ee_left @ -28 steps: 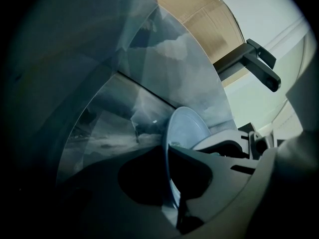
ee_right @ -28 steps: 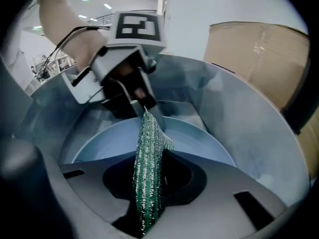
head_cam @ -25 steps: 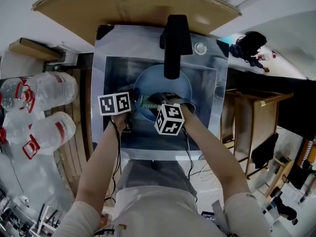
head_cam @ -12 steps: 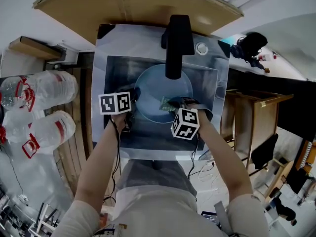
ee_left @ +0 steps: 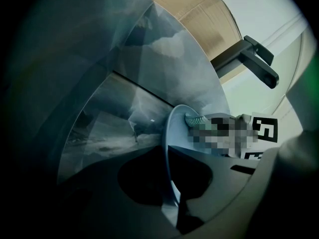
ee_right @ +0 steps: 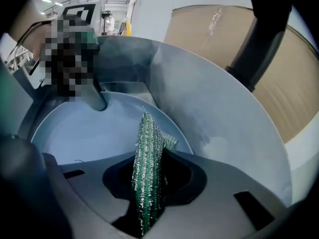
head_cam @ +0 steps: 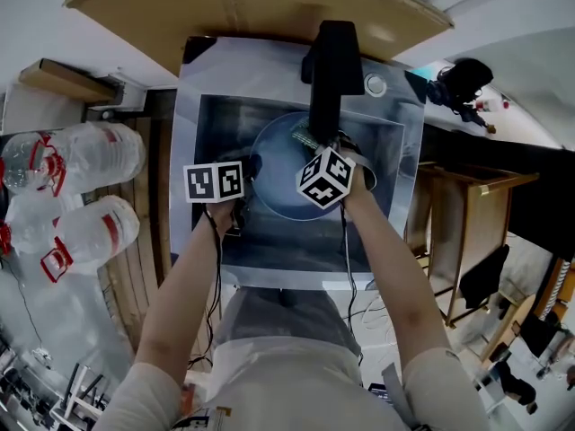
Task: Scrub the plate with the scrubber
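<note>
A light-blue plate point(head_cam: 274, 194) lies in the steel sink point(head_cam: 211, 124). My left gripper point(head_cam: 246, 171) is shut on the plate's left rim; in the left gripper view the rim point(ee_left: 168, 143) stands edge-on between the jaws of the left gripper point(ee_left: 172, 183). My right gripper point(head_cam: 310, 148) is shut on a green sparkly scrubber point(head_cam: 303, 136) at the plate's far side, under the faucet. The right gripper view shows the scrubber point(ee_right: 147, 168) pinched upright in the right gripper point(ee_right: 149, 188), its tip over the plate point(ee_right: 84, 133).
A black faucet point(head_cam: 331, 70) hangs over the sink's far side, just above the right gripper. Large water bottles point(head_cam: 81, 164) lie at the left. A brown round board point(head_cam: 252, 7) stands behind the sink, and a wooden frame point(head_cam: 458, 214) at the right.
My right gripper has carried the scrubber from the plate's near right part to its far side under the faucet. The left gripper has kept its hold on the rim.
</note>
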`<state>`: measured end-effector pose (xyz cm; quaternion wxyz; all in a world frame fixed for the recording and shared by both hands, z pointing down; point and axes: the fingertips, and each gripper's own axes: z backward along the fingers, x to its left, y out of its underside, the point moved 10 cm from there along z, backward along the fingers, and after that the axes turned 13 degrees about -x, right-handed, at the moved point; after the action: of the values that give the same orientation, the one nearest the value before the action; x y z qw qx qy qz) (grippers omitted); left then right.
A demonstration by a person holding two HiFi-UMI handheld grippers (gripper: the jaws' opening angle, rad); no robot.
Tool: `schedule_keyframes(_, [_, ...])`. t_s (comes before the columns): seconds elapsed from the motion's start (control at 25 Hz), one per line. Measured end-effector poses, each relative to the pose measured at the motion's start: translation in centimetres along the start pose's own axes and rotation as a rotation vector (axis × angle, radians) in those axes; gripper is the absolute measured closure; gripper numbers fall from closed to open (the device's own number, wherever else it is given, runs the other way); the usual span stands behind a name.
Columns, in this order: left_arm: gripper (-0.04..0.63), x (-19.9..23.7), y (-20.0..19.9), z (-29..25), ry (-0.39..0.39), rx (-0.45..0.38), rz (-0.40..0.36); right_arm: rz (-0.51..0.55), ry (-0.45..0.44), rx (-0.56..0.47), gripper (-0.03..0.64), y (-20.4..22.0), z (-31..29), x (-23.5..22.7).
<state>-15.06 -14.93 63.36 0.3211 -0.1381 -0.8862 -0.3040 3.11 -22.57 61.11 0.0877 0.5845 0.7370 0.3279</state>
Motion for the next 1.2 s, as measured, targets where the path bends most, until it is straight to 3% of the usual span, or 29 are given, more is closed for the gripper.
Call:
schedule_keyframes(0.16, [0.563, 0.1, 0.0, 0.0, 0.002, -0.007, 0.001, -0.005, -0.063, -0.096, 0.508, -1.6, -0.5, 1.4])
schedule_keyframes(0.4, [0.563, 0.0, 0.1, 0.0, 0.002, -0.006, 0.002, 0.109, -0.304, -0.178, 0.508, -3.3, 0.4, 5.9])
schedule_keyframes(0.56, [0.563, 0.1, 0.1, -0.1, 0.005, -0.009, -0.002, 0.152, -0.426, -0.178, 0.508, -1.7, 2.4, 7.8])
schedule_keyframes(0.84, [0.562, 0.1, 0.1, 0.0, 0.005, -0.011, -0.002, 0.102, -0.605, -0.094, 0.508, 1.3, 5.8, 9.2])
schedule_keyframes(1.0, [0.561, 0.1, 0.1, 0.0, 0.005, -0.013, -0.004, 0.116, -0.554, -0.04, 0.509, 2.3, 6.4, 8.7])
schedule_keyframes(1.2, [0.561, 0.1, 0.2, -0.3, 0.007, -0.014, 0.006, 0.082, -0.282, 0.007, 0.512, 3.3, 5.4, 5.4])
